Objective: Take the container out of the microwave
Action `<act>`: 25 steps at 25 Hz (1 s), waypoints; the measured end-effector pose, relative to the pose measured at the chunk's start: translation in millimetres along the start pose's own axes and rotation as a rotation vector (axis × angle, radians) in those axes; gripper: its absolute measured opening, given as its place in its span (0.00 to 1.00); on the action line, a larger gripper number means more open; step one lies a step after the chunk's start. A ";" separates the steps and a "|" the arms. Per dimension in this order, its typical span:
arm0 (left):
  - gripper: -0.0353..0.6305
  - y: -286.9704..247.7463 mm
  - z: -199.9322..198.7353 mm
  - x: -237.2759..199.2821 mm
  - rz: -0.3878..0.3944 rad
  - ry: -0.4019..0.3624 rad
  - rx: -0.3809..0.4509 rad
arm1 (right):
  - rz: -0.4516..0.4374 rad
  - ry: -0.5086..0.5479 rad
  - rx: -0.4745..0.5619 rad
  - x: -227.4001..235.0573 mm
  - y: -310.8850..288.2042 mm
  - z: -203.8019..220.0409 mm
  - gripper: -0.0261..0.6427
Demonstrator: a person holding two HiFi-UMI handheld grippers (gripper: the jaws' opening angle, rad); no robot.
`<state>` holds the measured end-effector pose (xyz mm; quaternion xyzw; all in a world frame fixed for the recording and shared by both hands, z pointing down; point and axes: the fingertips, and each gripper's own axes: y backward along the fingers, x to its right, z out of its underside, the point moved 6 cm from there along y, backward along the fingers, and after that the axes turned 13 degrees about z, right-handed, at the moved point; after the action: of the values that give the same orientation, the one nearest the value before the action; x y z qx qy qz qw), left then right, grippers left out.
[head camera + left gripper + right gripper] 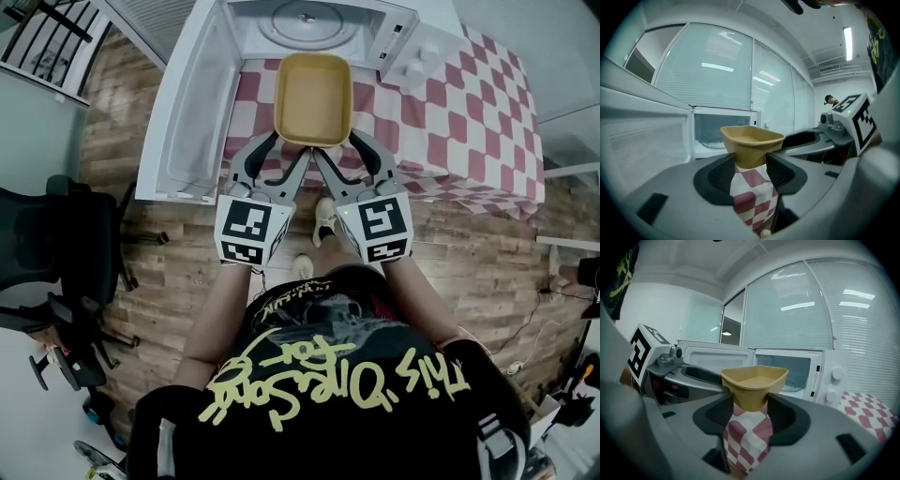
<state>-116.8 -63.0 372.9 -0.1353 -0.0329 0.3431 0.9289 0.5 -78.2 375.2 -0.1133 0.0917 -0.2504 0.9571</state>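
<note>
The tan rectangular container [314, 98] is empty and hangs in front of the open microwave [309, 23], above the checked tablecloth [450, 122]. My left gripper [279, 148] is shut on its near left corner and my right gripper [349, 148] on its near right corner. In the left gripper view the container [751, 143] is pinched between the two dark pads of the left gripper [751, 169]. It is wedged the same way in the right gripper view, where the container [753, 380] sits in the right gripper [751, 411]. Behind it the microwave [787, 366] stands empty.
The microwave door [187, 103] swings open to the left, past the table's edge. Its glass turntable [307, 21] is bare. Control knobs [833, 383] are on the microwave's right. A black office chair [56, 272] stands on the wooden floor at the left.
</note>
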 end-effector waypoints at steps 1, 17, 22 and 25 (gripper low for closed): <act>0.37 3.6 0.7 2.4 0.001 -0.002 0.000 | 0.002 0.000 0.001 -2.6 3.8 0.1 0.38; 0.37 50.3 2.6 31.5 0.000 -0.026 0.015 | 0.021 -0.001 0.029 -35.5 49.0 -3.0 0.38; 0.37 57.4 4.5 41.1 0.012 -0.027 0.023 | 0.028 0.001 0.032 -39.1 62.4 -2.5 0.38; 0.37 60.0 4.7 48.1 0.022 -0.026 0.028 | 0.031 -0.003 0.029 -39.8 70.6 -2.5 0.38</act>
<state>-118.6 12.8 359.4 -0.1183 -0.0389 0.3555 0.9263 -1.8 1.2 359.0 -0.0983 0.0885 -0.2369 0.9625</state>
